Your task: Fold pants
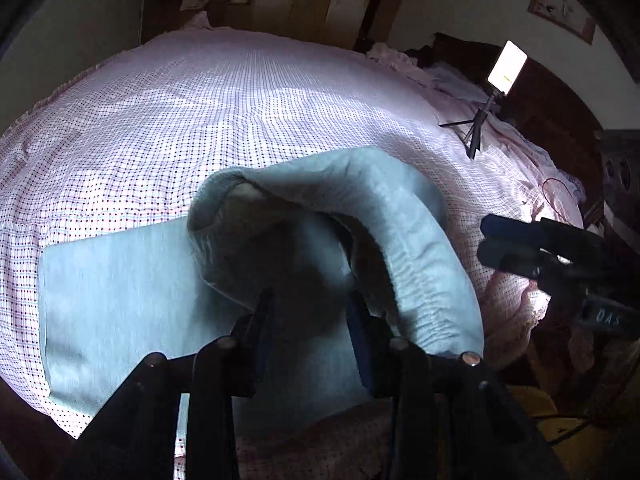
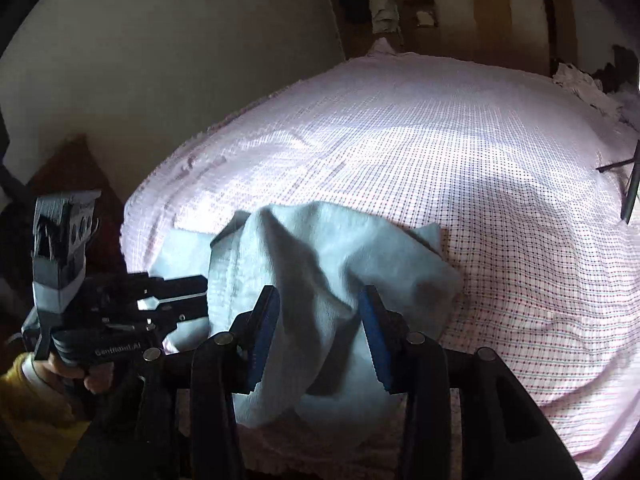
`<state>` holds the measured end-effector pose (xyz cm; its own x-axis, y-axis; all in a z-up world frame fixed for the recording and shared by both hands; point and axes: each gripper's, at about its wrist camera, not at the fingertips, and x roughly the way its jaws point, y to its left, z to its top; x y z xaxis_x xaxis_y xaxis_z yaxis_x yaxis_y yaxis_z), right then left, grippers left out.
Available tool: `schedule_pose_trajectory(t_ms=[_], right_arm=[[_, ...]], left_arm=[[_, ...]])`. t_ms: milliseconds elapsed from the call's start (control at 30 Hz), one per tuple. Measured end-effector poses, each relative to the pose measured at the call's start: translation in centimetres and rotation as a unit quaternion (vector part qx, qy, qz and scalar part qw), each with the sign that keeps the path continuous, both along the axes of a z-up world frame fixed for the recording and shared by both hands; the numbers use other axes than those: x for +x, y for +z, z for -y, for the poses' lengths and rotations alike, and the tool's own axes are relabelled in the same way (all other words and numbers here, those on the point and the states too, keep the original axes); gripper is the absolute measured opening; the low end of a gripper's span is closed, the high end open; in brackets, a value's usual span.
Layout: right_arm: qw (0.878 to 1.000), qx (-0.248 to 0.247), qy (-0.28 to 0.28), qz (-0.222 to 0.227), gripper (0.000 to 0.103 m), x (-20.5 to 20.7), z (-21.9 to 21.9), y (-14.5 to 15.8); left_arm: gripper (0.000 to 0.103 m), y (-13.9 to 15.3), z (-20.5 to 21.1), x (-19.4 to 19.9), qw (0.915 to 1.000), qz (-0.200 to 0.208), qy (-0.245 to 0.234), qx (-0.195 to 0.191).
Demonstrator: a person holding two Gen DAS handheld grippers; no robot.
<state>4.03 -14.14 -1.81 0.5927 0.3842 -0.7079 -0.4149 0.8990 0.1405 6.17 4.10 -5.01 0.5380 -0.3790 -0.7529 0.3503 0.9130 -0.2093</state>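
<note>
Light blue pants (image 1: pixel 120 300) lie on a bed with a checked pink-white sheet (image 1: pixel 240 100). One half rests flat at the left. The elastic-waist half (image 1: pixel 420 264) is raised in a hump over it. My left gripper (image 1: pixel 312 316) is shut on a thick bunch of that raised cloth. In the right wrist view the left gripper (image 2: pixel 202 294) reaches into the edge of the pants (image 2: pixel 328 248) from the left. My right gripper (image 2: pixel 318 320) stands open, and the cloth shows through its gap with the pads not pressing it. From the left wrist it (image 1: pixel 486 242) hangs just right of the waistband.
A lit phone (image 1: pixel 506 68) stands on a small tripod (image 1: pixel 476 128) at the bed's far right. One tripod leg (image 2: pixel 632 192) shows at the right edge. A hand (image 2: pixel 96 376) with a yellow sleeve holds the left gripper. Wooden furniture and a wall lie beyond the bed.
</note>
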Motion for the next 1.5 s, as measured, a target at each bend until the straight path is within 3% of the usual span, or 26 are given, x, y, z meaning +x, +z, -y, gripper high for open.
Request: schedule_pose_trajectory(t_ms=[100,300,400,567,600,633,667,833,967,1067,1167,1233,1367,1500], right_arm=[[0.997,-0.056,0.05,-0.002,0.039,-2.1,-1.4,-0.1],[0.979,-0.166,0.115,-0.002,0.051,-4.9,-4.8,-1.6],[0.969,-0.228,0.092,0.009,0.051,-4.0,-6.6,-3.3],[0.96,-0.27,0.041,0.054,0.046,-1.8,-7.6,-3.7],[0.963,-0.261,0.034,0.056,0.04,-1.5,-7.4,-3.3],[0.969,-0.24,0.033,0.056,0.026,-1.2,-6.9,-2.7],[0.973,-0.221,0.026,0.057,0.019,-1.0,-6.4,-2.1],[0.991,-0.123,-0.017,0.053,0.005,0.8,-2.9,0.5],[0.996,-0.06,-0.033,0.052,0.003,2.1,-1.1,2.7],[0.997,-0.037,-0.036,0.058,0.003,2.2,-0.9,4.3],[0.997,-0.024,-0.036,0.065,0.003,2.2,-0.7,5.5],[0.997,-0.015,-0.032,0.067,0.003,2.0,-1.0,6.1],[0.997,0.003,-0.024,0.069,0.003,1.7,-1.5,6.3],[0.998,0.04,0.005,0.037,0.005,2.2,-2.0,5.5]], left_arm=[[0.037,1.0,0.5,0.3,0.9998,0.02,-0.007,-0.001],[0.037,2.5,1.5,2.5,0.9975,0.015,-0.025,-0.064],[0.037,2.6,1.8,3.3,0.9968,0.008,-0.023,-0.076],[0.037,3.2,0.4,3.6,0.9961,0.009,0.001,-0.088],[0.037,3.4,-0.2,3.4,0.996,0.013,0.005,-0.089],[0.037,3.6,-0.9,3.2,0.9961,0.019,0.009,-0.086],[0.038,3.7,-1.4,3.0,0.9964,0.024,0.015,-0.08],[0.04,2.8,-2.1,1.7,0.9983,0.02,0.012,-0.054],[0.04,0.7,0.6,1.6,0.9993,0.003,-0.03,-0.025],[0.04,-1.1,3.1,2.4,0.9972,-0.015,-0.063,-0.037],[0.039,-1.4,5.2,3.4,0.9959,-0.002,-0.078,-0.047],[0.039,-0.5,5.7,4.2,0.9963,0.022,-0.068,-0.048],[0.039,1.7,3.7,6.2,0.9976,0.062,-0.003,-0.031],[0.039,2.9,1.2,8.3,0.9974,0.07,0.014,-0.005]])
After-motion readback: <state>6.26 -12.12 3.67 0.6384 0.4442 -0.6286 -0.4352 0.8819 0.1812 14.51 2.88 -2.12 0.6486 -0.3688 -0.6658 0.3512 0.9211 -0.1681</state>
